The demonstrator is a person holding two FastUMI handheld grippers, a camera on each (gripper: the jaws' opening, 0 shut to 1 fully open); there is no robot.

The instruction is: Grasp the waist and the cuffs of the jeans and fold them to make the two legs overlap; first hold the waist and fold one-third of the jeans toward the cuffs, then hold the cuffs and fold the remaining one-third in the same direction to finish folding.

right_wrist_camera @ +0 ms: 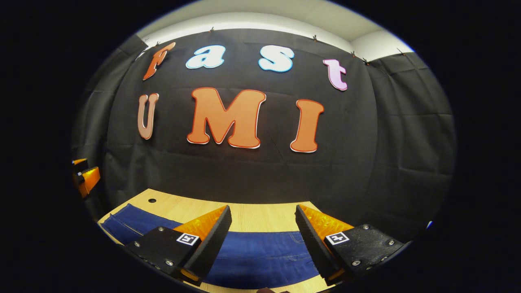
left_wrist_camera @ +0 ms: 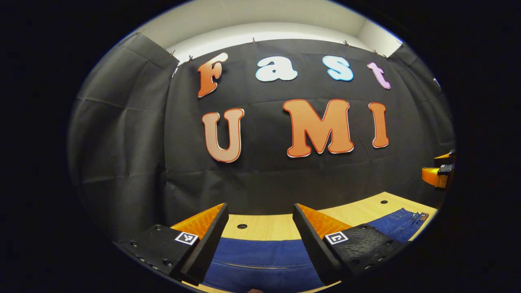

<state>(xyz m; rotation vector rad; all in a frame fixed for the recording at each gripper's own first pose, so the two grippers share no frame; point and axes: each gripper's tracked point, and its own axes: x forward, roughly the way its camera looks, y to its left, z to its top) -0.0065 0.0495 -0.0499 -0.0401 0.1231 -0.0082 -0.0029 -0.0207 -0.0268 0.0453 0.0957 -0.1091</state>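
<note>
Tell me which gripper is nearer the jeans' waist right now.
Right. The right gripper hangs open above the waist end of the jeans. The left gripper is open over the legs, and the waist lies off to its right.

Jeans flat on table, stretching sideways before back wall, under both grippers.
</note>
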